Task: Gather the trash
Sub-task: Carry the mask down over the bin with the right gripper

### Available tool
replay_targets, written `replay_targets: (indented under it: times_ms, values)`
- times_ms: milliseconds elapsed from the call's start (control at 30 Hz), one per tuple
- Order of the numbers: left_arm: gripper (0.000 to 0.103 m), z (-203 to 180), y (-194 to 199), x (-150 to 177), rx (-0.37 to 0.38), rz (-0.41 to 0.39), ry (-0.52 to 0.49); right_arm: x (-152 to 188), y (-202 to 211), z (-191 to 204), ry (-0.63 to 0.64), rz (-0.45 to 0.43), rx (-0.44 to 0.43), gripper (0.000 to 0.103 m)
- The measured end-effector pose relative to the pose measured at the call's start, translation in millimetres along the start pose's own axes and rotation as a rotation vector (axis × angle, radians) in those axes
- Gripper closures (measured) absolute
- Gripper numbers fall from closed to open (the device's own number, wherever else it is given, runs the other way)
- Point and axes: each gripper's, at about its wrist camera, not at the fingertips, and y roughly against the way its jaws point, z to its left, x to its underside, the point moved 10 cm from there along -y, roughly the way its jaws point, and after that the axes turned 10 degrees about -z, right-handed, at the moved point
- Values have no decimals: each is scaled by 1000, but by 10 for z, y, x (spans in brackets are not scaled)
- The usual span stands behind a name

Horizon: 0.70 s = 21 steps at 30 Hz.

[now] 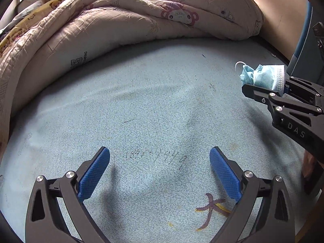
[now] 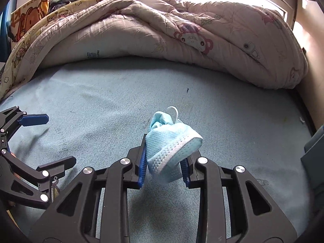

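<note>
A crumpled light-blue face mask (image 2: 172,143) with a white ear loop is pinched between the blue pads of my right gripper (image 2: 169,144), which is shut on it and holds it just above the blue-grey mattress (image 2: 121,101). The left wrist view shows the same mask (image 1: 263,79) in the right gripper (image 1: 261,85) at the right side. My left gripper (image 1: 160,151) hovers open over the mattress (image 1: 151,101), nothing between its blue pads (image 1: 95,174). In the right wrist view, the left gripper (image 2: 60,138) sits at the left edge.
A rumpled pink cartoon quilt (image 2: 162,30) is heaped across the far side of the bed. A yellow bear-print pillow (image 2: 30,18) lies at the back left. A wooden side panel (image 1: 283,10) and a grey-blue object (image 2: 313,147) border the right edge. Pen marks (image 1: 210,208) stain the mattress.
</note>
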Motion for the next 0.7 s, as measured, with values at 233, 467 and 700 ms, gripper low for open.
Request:
replay_targets:
  times_ms: [233, 467, 700]
  values:
    - [6, -229, 396, 229, 94, -31, 41, 209, 399, 308, 41, 5, -25, 77]
    - [6, -509, 1125, 501, 116, -120, 3, 484, 1018, 722, 53, -27, -86, 77]
    - [6, -523, 1802, 1046, 117, -177, 27, 798, 1860, 1021, 61, -92, -164, 77]
